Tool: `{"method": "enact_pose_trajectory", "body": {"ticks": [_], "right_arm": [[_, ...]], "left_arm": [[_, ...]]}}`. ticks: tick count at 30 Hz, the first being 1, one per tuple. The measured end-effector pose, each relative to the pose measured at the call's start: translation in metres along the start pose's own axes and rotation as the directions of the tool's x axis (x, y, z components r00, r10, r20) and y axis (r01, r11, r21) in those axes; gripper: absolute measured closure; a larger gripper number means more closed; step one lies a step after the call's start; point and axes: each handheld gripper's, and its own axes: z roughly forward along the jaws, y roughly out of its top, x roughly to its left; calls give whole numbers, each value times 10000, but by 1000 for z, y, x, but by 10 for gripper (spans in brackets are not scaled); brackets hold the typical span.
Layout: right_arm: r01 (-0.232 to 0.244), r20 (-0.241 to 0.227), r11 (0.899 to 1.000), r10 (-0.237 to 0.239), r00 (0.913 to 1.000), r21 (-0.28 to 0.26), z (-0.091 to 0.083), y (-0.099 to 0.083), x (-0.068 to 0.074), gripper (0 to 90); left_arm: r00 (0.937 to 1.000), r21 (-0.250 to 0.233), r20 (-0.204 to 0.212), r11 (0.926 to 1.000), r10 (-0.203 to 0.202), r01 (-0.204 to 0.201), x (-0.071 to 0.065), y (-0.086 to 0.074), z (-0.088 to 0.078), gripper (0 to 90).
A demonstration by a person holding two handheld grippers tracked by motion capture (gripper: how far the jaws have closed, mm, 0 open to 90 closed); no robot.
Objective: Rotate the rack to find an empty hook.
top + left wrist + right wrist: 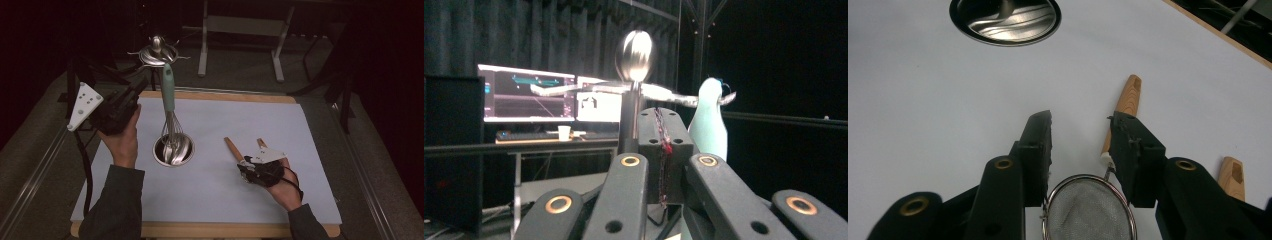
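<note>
My left gripper (142,84) is raised above the mat's far left corner, jaws shut (663,130) on the dark stem of a shiny steel utensil (157,52) (636,52) with side arms. Beside it rises the teal handle of a whisk (169,90) (708,120), which stands in a steel cup (172,150) (1005,17). My right gripper (246,162) (1080,122) rests low on the mat, open. A small mesh strainer (1088,210) lies between its jaws, its wooden handle (232,147) (1125,100) pointing away.
A second wooden handle (261,143) (1232,177) lies just right of the right gripper. The pale mat (300,125) covers a wooden board. Metal stand legs (202,55) are behind the table. Monitors (526,92) and a paper cup (564,132) are in the background.
</note>
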Motion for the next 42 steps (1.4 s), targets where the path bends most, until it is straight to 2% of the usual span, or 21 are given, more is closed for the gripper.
{"method": "enact_pose_trajectory", "body": {"ticks": [8,12,16,21,29,30,32,42], "right_arm": [[-38,-50,10000,38,10000,-31,0,0,0,601],[-27,-14,10000,27,10000,-26,0,0,-1,601],[-71,-18,10000,71,10000,-48,-1,-1,-2,601],[-119,-1,9999,119,9999,-85,-3,0,-2,601],[-110,-45,9999,110,9999,-38,-1,-1,-2,601],[-93,-28,10000,93,10000,-25,-1,-1,-2,601],[-152,-4,9999,152,9999,-29,-2,-1,-3,601],[-107,34,9999,107,9999,-9,-2,-1,-3,601]], "left_arm": [[9999,-73,-79,9999,105,-106,-1,6,4,900],[9991,81,-201,9993,364,-362,-3,8,8,900],[9985,133,-372,9991,401,-397,-1,8,9,900],[9982,123,-551,9997,238,-231,6,10,8,900],[9964,235,-800,9994,264,-246,11,12,10,900],[9950,132,-988,9999,112,-100,15,13,12,900],[9944,96,-1060,10000,28,-18,17,12,13,900],[9892,214,-1464,9997,-61,93,24,14,19,900]]}}
